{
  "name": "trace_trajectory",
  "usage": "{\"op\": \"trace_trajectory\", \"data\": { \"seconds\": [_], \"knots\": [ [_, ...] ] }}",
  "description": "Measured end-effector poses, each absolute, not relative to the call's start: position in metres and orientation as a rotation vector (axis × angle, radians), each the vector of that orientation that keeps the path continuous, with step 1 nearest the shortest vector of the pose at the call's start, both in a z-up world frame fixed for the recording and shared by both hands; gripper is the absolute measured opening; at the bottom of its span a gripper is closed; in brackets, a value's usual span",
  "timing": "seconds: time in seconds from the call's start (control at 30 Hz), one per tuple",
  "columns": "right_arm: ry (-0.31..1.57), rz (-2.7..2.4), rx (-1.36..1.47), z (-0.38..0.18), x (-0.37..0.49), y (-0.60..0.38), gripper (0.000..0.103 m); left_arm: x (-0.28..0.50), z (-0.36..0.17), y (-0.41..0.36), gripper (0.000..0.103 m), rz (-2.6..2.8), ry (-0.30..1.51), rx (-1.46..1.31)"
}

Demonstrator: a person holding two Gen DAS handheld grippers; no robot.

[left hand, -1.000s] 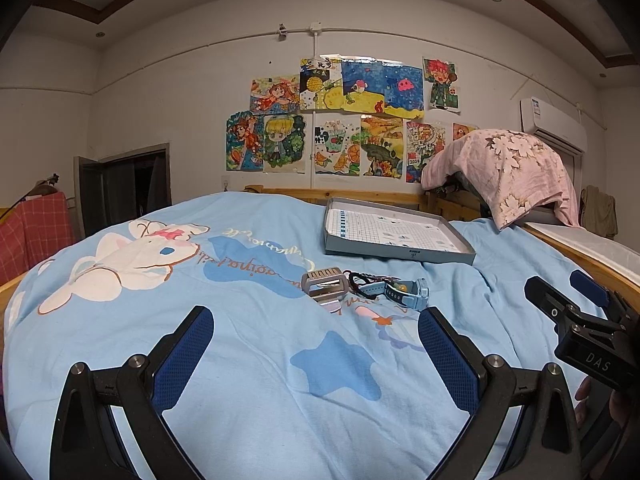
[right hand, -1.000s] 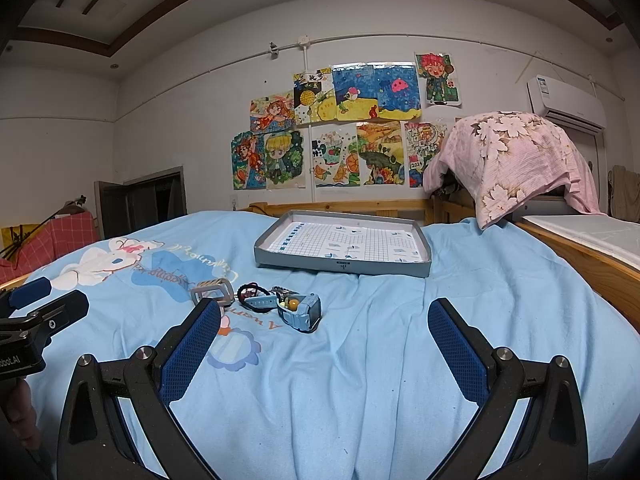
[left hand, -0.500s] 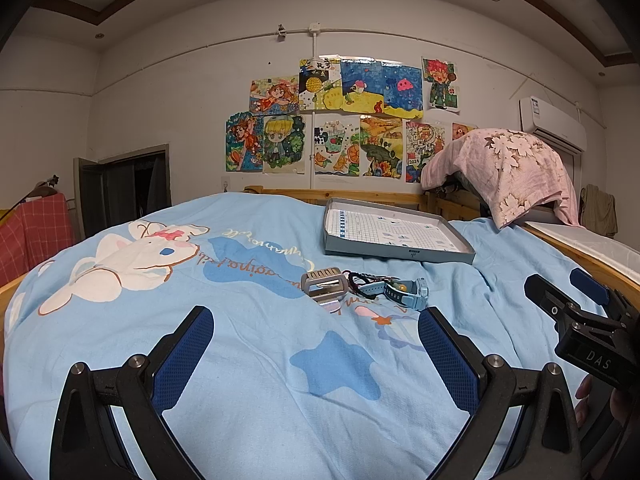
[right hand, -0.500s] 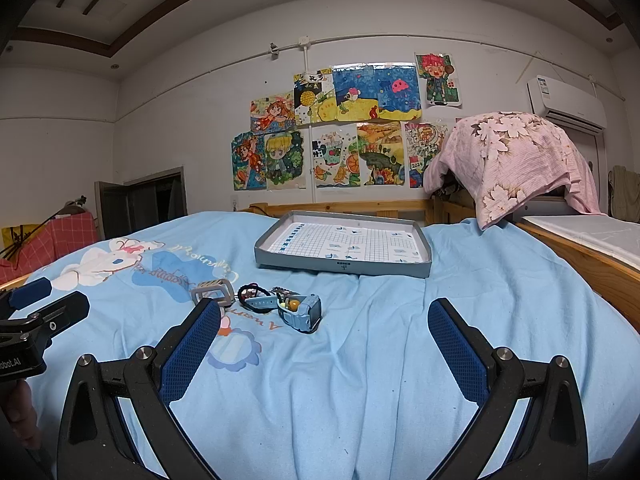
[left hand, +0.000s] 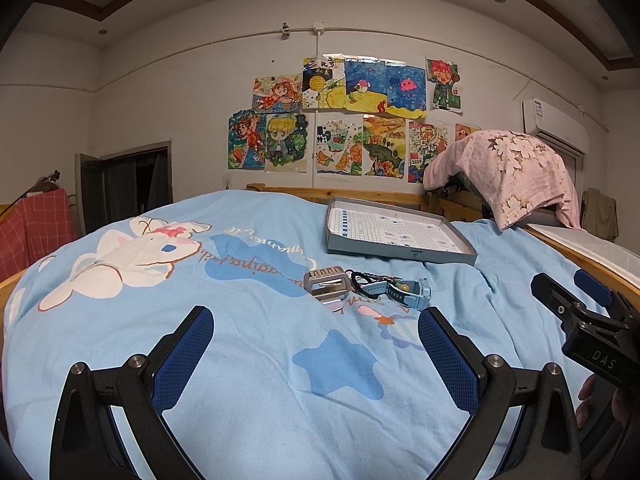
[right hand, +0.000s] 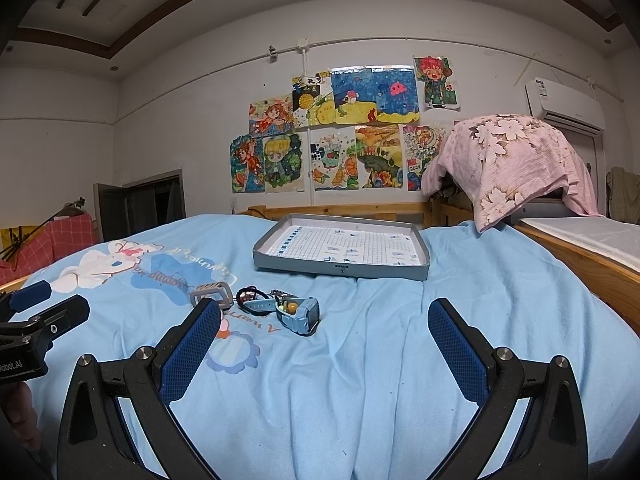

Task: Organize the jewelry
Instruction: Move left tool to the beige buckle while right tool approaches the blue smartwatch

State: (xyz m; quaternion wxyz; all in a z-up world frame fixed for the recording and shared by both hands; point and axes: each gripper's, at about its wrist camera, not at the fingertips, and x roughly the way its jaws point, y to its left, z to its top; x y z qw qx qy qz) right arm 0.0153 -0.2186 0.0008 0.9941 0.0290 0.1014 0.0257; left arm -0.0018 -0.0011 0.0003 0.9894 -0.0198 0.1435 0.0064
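Observation:
A small heap of jewelry lies on the blue bedspread: a grey watch band (left hand: 328, 282) (right hand: 212, 293), a dark cord bracelet (left hand: 362, 280) (right hand: 248, 294) and a light blue watch (left hand: 412, 293) (right hand: 298, 314). Behind it sits a shallow grey tray (left hand: 400, 255) (right hand: 340, 270) with a grid-paper lining. My left gripper (left hand: 316, 354) is open and empty, short of the heap. My right gripper (right hand: 324, 350) is open and empty, just right of the heap. Each gripper shows at the edge of the other's view.
The bed has a wooden frame (right hand: 592, 268) along the right and far sides. A pink floral cloth (right hand: 516, 164) covers something at the back right. Drawings (left hand: 344, 120) hang on the far wall. A dark doorway (left hand: 124, 184) is at left.

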Motion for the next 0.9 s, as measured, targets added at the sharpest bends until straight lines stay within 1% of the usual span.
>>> {"op": "trace_trajectory", "data": {
  "seconds": [0.1, 0.17, 0.27, 0.47, 0.67, 0.9],
  "knots": [
    [0.197, 0.061, 0.063, 0.002, 0.014, -0.219, 0.102, -0.005, 0.002, -0.003, 0.103, 0.017, 0.290, -0.048],
    [0.191, 0.059, 0.059, 0.005, 0.013, -0.219, 0.102, 0.006, -0.002, 0.005, 0.103, 0.016, 0.296, -0.052],
    [0.199, 0.064, 0.059, 0.006, 0.014, -0.217, 0.102, 0.014, 0.007, 0.018, 0.103, -0.001, 0.312, -0.052],
    [0.246, 0.125, 0.087, 0.016, 0.037, -0.223, 0.102, 0.058, 0.012, 0.031, 0.103, -0.024, 0.357, -0.042],
    [0.311, 0.171, 0.092, 0.024, 0.083, -0.237, 0.102, 0.106, 0.008, 0.031, 0.103, -0.036, 0.402, 0.035],
    [0.395, 0.233, 0.158, 0.014, 0.152, -0.241, 0.102, 0.160, -0.001, 0.037, 0.103, -0.110, 0.479, 0.023]
  ]
}}
